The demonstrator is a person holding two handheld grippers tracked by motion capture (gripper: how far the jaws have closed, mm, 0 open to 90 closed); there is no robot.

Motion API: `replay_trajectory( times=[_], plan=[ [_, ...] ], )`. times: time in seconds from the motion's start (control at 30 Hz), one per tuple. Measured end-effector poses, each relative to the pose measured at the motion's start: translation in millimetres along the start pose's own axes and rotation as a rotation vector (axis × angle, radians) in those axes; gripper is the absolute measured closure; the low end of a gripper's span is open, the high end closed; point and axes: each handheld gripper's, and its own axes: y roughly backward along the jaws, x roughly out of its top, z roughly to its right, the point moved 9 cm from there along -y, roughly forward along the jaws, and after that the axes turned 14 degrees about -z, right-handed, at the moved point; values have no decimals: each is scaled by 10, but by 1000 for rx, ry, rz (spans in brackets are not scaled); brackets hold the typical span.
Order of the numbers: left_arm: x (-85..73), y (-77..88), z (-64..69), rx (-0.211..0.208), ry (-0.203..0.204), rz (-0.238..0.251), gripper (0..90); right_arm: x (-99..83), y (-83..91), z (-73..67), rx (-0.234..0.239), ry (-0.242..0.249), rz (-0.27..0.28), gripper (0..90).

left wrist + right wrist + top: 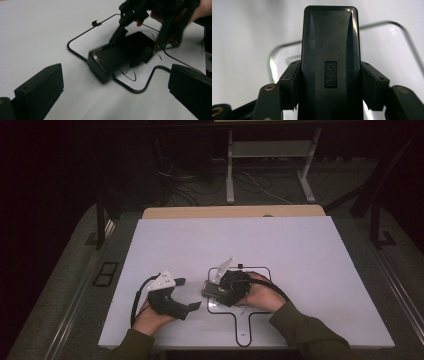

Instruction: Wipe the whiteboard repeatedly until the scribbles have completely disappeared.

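Just right gripper clamps black box above outline; left gripper gapes nearby

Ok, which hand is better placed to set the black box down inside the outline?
Right: the right claw is already shut on the black box above the outline. The left claw stands open beside it, holding nothing.

Table layout seen from the high view

A board is laid across the middle of the frame, with a strip of table seen just behind its upper edge. An outlined mark is placed on the board at lower centre. The box is held at the left edge of that outline by the right gripper. The left gripper is found just to its left, at lower left of centre, apart from the box.
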Motion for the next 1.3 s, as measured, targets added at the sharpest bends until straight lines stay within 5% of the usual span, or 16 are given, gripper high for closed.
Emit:
replay_trajectory(
  times=[0.1, 0.17, 0.33, 0.43, 0.57, 0.67, 0.97, 1.2, 1.3],
  plan=[
    [6, 3, 4, 0, -1, -1, 0, 97, -15, -200, 41, 52, -5, 386],
    [6, 9, -1, 1, -3, 1, 0, 114, -19, -202, 42, 49, -5, 386],
    [-1, 21, -4, 3, 2, 2, 0, 149, -40, 25, -2, -18, -3, 387],
    [-4, 27, -17, 7, 1, 4, 0, 164, -46, 64, -10, -19, -8, 386],
    [-5, 44, -40, 13, 10, 7, 0, 210, -52, -150, 33, 53, -3, 386],
    [-7, 48, -38, 15, 7, 8, 0, 239, -47, -270, 50, 57, -9, 386],
    [-18, 62, -46, 17, 14, 8, 0, 222, -65, 61, 6, -28, -1, 386],
    [-18, 60, -42, 19, 12, 6, 0, 274, -59, -294, 58, 80, -13, 386],
    [-17, 64, -40, 20, 10, 8, 0, 304, -69, -227, 58, 44, -4, 386]
  ],
)
